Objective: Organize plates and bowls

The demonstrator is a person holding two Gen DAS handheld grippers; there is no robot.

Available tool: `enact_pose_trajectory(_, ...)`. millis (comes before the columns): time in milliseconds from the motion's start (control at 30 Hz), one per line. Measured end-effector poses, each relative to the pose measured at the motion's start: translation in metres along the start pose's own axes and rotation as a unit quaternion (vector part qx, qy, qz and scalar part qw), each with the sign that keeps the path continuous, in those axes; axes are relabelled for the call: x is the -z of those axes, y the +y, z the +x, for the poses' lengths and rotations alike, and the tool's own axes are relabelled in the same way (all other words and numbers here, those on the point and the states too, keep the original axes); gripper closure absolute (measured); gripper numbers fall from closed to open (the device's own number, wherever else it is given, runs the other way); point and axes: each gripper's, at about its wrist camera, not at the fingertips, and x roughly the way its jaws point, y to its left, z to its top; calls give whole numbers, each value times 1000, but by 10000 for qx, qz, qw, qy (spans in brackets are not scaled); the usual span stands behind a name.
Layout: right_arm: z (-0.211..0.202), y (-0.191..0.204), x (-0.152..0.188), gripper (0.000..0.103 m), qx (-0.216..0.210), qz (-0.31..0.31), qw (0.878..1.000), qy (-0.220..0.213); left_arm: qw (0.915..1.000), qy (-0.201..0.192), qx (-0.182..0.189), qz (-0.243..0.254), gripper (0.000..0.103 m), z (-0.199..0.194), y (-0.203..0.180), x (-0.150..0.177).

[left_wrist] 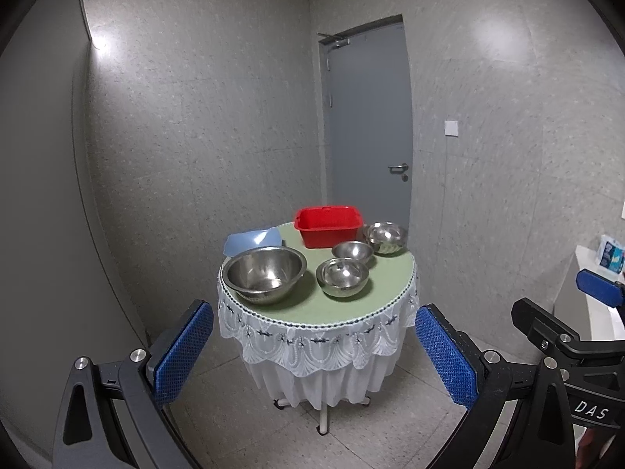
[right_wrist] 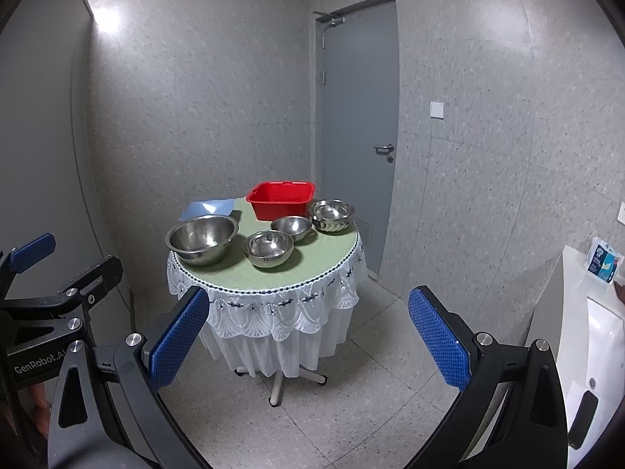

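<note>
**Closing in on the bowls, both jaws spread and empty**

Left wrist view: my left gripper (left_wrist: 314, 355) is released; the large steel bowl (left_wrist: 264, 272) lies well ahead, nearer my left pad. I'd approach rim-on.

Right wrist view: my right gripper (right_wrist: 308, 338) gapes empty; small bowls (right_wrist: 268, 248) ahead, red tub (right_wrist: 282, 199) beyond.

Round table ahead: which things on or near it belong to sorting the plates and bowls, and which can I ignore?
For the job:
large steel bowl
three smaller steel bowls
red tub
light blue dish
left gripper and right gripper, both open, short of the table

Ignore:
grey door
wall switch
tissue pack
</note>
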Motion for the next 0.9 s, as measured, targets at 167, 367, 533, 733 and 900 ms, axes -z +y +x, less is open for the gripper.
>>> enact_pose_trajectory(167, 23, 15, -11, 0, 54, 95, 9999, -1, 9999, -17, 108, 67, 1, 33, 27, -19)
enact_pose_trajectory(367, 53, 39, -25, 0, 111, 269, 9995, 95, 9993, 37, 349, 107, 1, 82, 73, -37)
enact_pose_trajectory(533, 88, 60, -35, 0, 88, 329, 9991, 244, 9991, 233, 361, -6, 1, 126, 109, -49)
enact_pose_trajectory(733, 150, 80, -54, 0, -83, 245, 9986, 469, 9987, 454, 149, -181, 1, 183, 144, -62)
enact_pose_trajectory(900, 216, 101, -69, 0, -394, 53, 9971, 642, 9967, 698, -141, -380, 1, 239, 159, -72)
